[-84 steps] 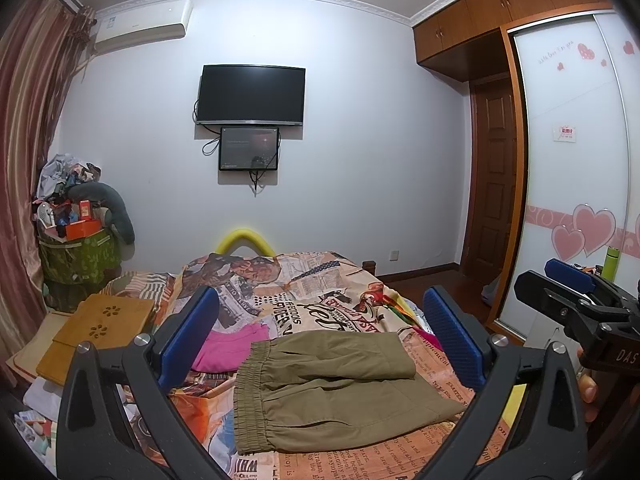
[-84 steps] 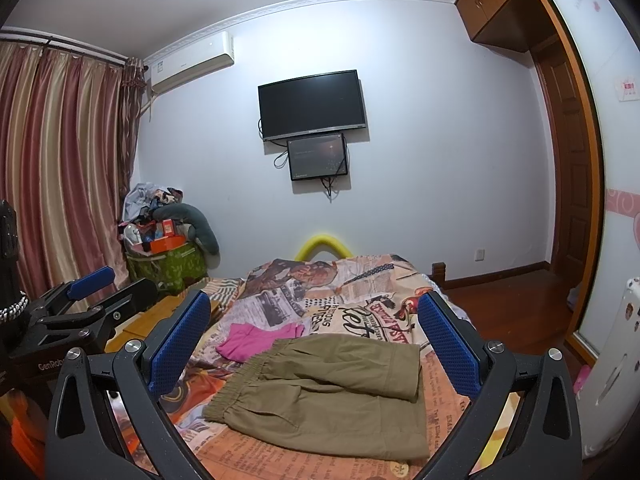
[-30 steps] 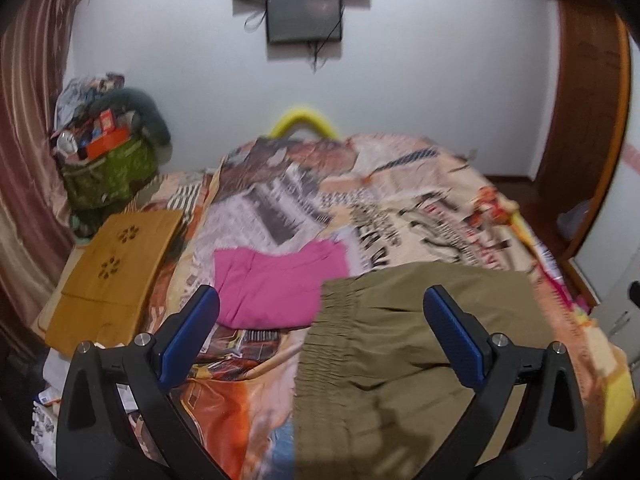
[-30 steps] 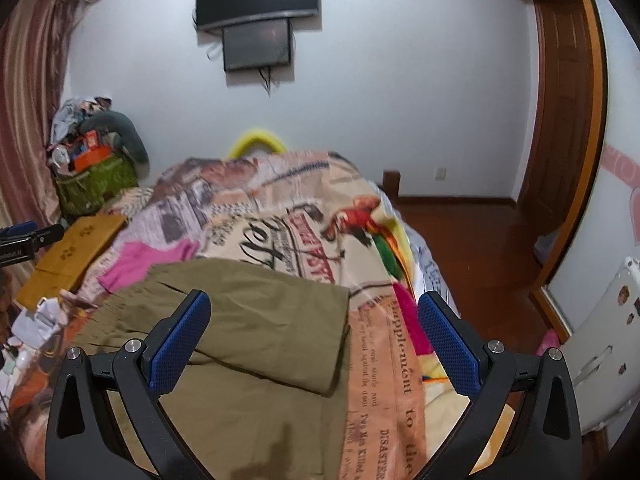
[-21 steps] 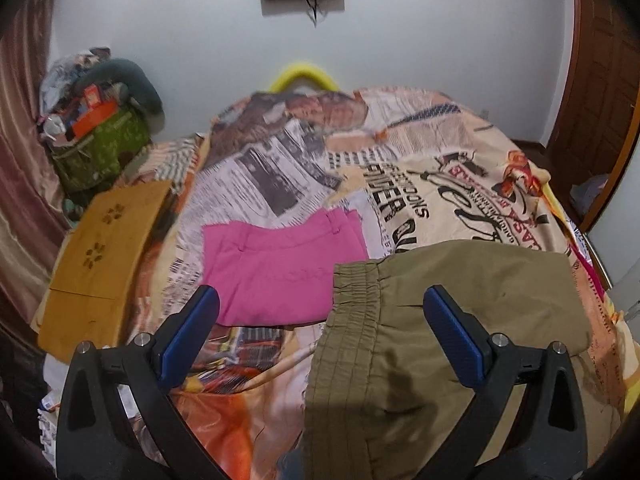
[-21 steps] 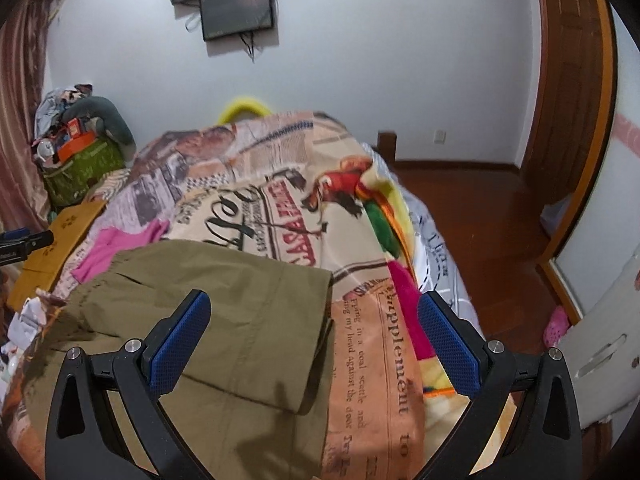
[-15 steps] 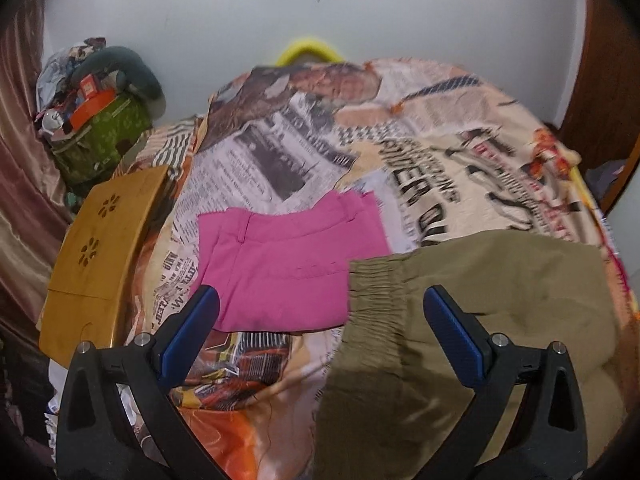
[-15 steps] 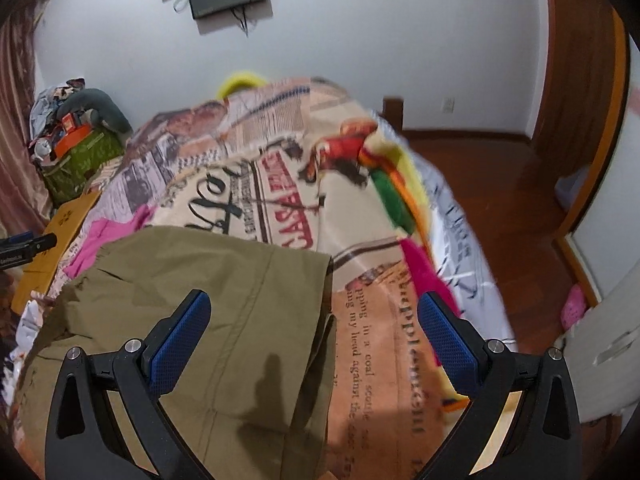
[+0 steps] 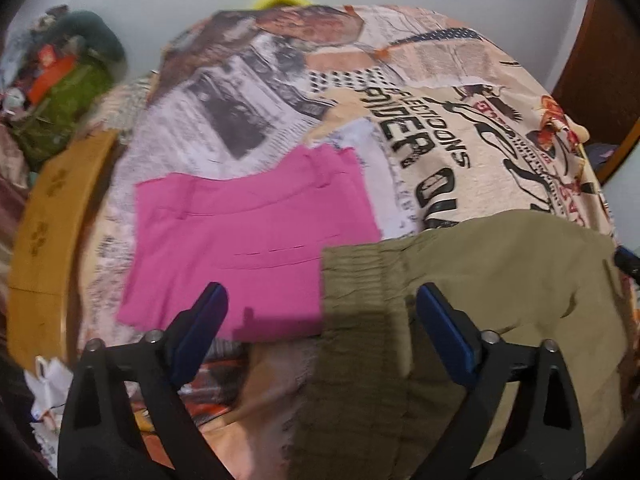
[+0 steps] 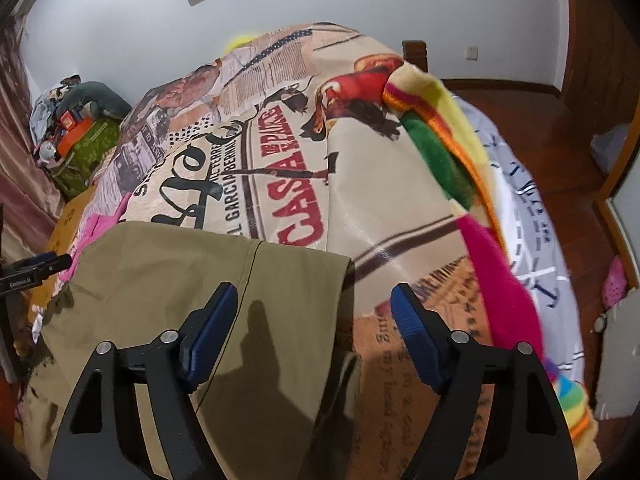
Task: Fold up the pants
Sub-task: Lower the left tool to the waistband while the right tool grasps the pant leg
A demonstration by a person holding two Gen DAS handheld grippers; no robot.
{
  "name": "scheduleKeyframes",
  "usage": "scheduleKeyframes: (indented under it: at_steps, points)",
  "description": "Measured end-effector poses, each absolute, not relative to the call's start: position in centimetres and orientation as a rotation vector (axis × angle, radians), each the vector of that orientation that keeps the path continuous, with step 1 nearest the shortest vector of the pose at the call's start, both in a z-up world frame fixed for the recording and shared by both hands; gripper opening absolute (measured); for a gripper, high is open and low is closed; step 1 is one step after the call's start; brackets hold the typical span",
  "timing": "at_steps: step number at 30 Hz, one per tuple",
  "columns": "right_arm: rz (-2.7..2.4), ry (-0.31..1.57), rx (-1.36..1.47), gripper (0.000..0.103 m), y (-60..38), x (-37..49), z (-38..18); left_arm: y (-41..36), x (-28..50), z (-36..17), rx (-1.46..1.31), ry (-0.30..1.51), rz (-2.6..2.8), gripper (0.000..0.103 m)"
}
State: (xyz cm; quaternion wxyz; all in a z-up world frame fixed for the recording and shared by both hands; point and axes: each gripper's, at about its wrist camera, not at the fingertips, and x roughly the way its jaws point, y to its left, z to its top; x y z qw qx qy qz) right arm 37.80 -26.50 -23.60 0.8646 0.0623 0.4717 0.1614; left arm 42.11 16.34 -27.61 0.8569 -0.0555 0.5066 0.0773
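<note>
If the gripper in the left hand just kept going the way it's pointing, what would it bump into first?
Probably the elastic waistband end of the olive pants, which lies between the left gripper's open jaws, right beside the pink garment. Depth is hard to judge.

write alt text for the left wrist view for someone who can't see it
The open left gripper, whose jaws have just been closing, hangs over the elastic waistband of olive pants on a newspaper-print bedspread, nothing pinched yet. A folded pink garment lies beside the waistband, a wooden board at the bed's edge.

Surface materials, bed area

Olive pants [image 9: 500, 264] were matt woven cloth; the pink garment [image 9: 248, 236] smooth matt cloth; the bedspread [image 10: 360, 184] printed napped fabric.
</note>
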Motion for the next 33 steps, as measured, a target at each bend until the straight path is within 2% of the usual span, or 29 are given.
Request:
scheduleKeyframes:
  at_steps: [2,6,8,10,11,12,14,18,25,26,27,28,33]
  points:
    - [0.347,0.999,0.131,0.064,-26.3,38.2,-24.1,16.4,43.0,-28.3,-0.139,1.087,0.143,0.092]
    - [0.351,0.988,0.109,0.057,-25.8,38.7,-24.8,16.4,44.3,-29.8,-0.156,1.134,0.133,0.089]
    - [0.353,0.976,0.098,0.048,-25.6,38.7,-24.9,16.4,44.4,-30.2,-0.189,1.143,0.103,0.082]
    - [0.345,0.971,0.086,0.042,-25.4,39.0,-25.0,16.2,44.3,-30.3,-0.216,1.145,0.066,0.067]
    - [0.339,0.965,0.075,0.036,-25.4,39.1,-25.0,16.0,44.3,-30.2,-0.217,1.142,0.055,0.063]
    - [0.33,0.956,0.061,0.025,-25.4,39.1,-25.0,15.8,44.2,-30.1,-0.213,1.135,0.042,0.055]
    - [0.317,0.948,0.041,0.015,-25.5,39.1,-24.8,15.2,44.0,-29.8,-0.189,1.125,0.042,0.051]
    - [0.335,0.916,0.052,0.012,-26.0,38.9,-24.1,14.3,43.6,-29.1,-0.112,1.087,0.074,0.041]
    - [0.338,0.796,0.022,0.009,-24.3,40.3,-19.9,14.9,42.7,-27.6,-0.098,0.994,0.168,0.038]
    - [0.345,0.776,0.011,0.009,-23.8,40.7,-19.1,14.9,42.7,-27.3,-0.091,0.978,0.182,0.034]
    - [0.349,0.752,-0.003,0.009,-23.3,41.3,-18.2,15.0,42.6,-27.0,-0.08,0.961,0.201,0.005]
    - [0.354,0.731,-0.017,0.009,-22.7,41.7,-17.5,15.2,42.5,-26.7,-0.066,0.953,0.225,0.002]
    - [0.393,0.675,-0.083,0.008,-19.2,44.1,-15.6,17.1,42.7,-26.6,-0.122,0.953,0.211,0.002]
